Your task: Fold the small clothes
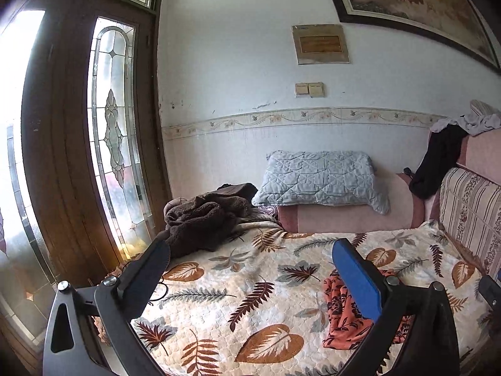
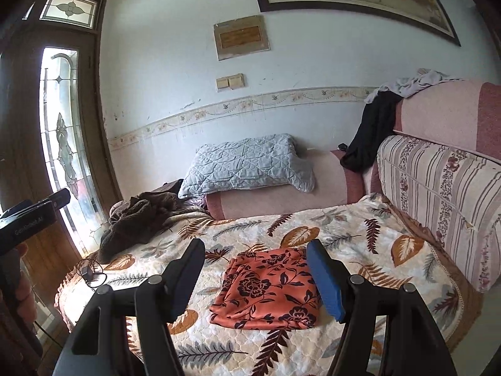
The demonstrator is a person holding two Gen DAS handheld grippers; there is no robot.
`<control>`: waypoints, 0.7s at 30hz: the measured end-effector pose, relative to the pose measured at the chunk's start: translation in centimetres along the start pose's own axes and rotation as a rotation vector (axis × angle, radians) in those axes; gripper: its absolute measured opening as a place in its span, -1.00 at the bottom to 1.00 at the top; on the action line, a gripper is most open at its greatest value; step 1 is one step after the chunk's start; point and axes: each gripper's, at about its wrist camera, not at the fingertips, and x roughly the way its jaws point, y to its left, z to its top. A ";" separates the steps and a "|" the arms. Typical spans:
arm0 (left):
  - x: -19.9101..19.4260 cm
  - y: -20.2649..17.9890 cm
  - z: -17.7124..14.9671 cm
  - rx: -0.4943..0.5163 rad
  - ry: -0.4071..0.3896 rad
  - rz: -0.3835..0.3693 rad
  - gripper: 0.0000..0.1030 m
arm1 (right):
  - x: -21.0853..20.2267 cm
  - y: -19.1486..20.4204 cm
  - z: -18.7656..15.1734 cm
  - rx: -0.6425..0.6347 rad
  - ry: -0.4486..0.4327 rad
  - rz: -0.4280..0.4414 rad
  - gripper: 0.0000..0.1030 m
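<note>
The orange flowered cloth [image 2: 266, 288] is seen lying on the leaf-patterned blanket [image 2: 344, 225] that covers the bed, already gathered into a roughly square, layered packet with its edges fairly even. From that shape, the folding of this piece is judged to be finished or very nearly so, and neither tool is engaged with it.

The right gripper [image 2: 255, 277] is held above the near side of the cloth with its fingers spread wide; nothing is held between them, and the packet is framed in the gap without being touched. The left gripper [image 1: 250, 277] is likewise held wide open and empty, over bare blanket, with the cloth [image 1: 341, 313] seen just to its right and partly hidden behind the blue finger [image 1: 357, 279].

If a further fold is wanted, an edge of the packet would have to be pinched and carried across while the opposite side is pinned; otherwise the next move is judged to be setting the piece aside and fetching another garment.

No basket, box or other container is visible. Loose items are only piled: a brown fleece [image 2: 134, 219] lies near the grey pillow [image 2: 247, 163], and dark and pale clothes [image 2: 385, 116] are draped over the sofa back.
</note>
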 end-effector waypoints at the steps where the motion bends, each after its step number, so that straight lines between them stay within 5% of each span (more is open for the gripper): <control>1: 0.0 0.0 0.0 0.002 -0.001 -0.003 1.00 | -0.1 0.1 0.1 -0.001 -0.002 0.000 0.37; 21: 1.9 0.6 -0.9 -0.006 0.039 -0.062 1.00 | 2.9 1.9 -1.3 -0.051 0.058 0.006 0.37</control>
